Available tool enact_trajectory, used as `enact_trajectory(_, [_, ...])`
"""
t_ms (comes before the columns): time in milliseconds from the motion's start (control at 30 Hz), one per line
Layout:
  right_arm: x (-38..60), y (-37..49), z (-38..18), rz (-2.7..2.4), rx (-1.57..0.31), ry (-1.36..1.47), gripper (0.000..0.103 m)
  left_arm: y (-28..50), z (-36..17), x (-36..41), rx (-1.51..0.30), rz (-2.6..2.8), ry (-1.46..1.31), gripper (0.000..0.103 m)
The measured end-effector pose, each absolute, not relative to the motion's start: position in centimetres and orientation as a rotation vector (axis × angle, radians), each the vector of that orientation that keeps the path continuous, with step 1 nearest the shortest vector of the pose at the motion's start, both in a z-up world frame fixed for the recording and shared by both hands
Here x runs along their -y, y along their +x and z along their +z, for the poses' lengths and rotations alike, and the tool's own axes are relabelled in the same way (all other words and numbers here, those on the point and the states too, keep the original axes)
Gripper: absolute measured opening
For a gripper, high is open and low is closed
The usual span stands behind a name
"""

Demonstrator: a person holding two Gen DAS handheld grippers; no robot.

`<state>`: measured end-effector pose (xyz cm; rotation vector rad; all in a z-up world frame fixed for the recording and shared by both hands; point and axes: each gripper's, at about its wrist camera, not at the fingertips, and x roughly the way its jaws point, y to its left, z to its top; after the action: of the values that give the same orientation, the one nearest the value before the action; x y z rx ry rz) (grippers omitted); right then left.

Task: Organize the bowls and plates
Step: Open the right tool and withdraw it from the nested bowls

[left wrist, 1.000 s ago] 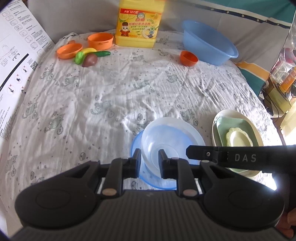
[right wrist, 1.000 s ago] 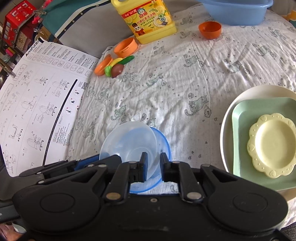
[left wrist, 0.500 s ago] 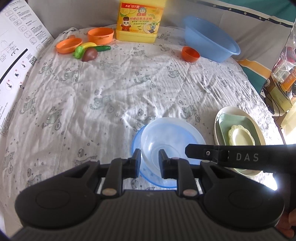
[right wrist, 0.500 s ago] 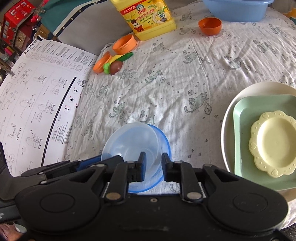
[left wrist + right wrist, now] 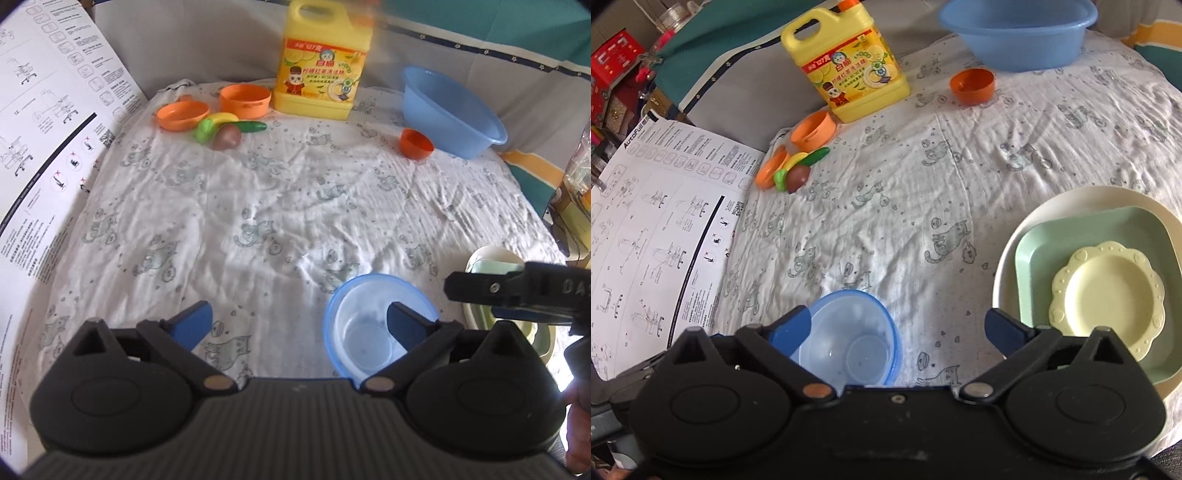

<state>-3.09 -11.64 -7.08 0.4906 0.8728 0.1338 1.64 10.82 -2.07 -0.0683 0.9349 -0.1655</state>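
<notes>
Lighting: soft daylight, bright, strongest at the right. Sheet (image 5: 295,206) creases cast shallow shadows; glare whitens the near-right corner. Fisheye bending curves the instruction sheet (image 5: 657,236) and edges. Slight motion blur; detergent jug (image 5: 321,70) label legible.

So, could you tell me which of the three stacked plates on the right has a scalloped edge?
The small pale yellow plate on top; its rim is wavy. The green plate beneath is squarish, and the cream plate at the bottom has a smooth rim.
</notes>
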Motion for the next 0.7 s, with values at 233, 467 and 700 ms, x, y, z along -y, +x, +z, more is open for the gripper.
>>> enact_trajectory(233, [11.7,-3.0,-7.4,0.121,-0.883,0.495,0.103,1.7,-2.6,-10.2,-0.954,-0.182,-0.046,0.103])
enact_trajectory(467, [11.6,-3.1,-7.4,0.117,-0.888,0.499,0.103,2.1,-2.5,-10.1,-0.954,-0.189,-0.03,0.103])
enact_trajectory(700, [12.5,-2.8,-7.1,0.097,-0.877,0.518,0.103,3.7,-1.8,-9.2,-0.954,-0.205,-0.025,0.103])
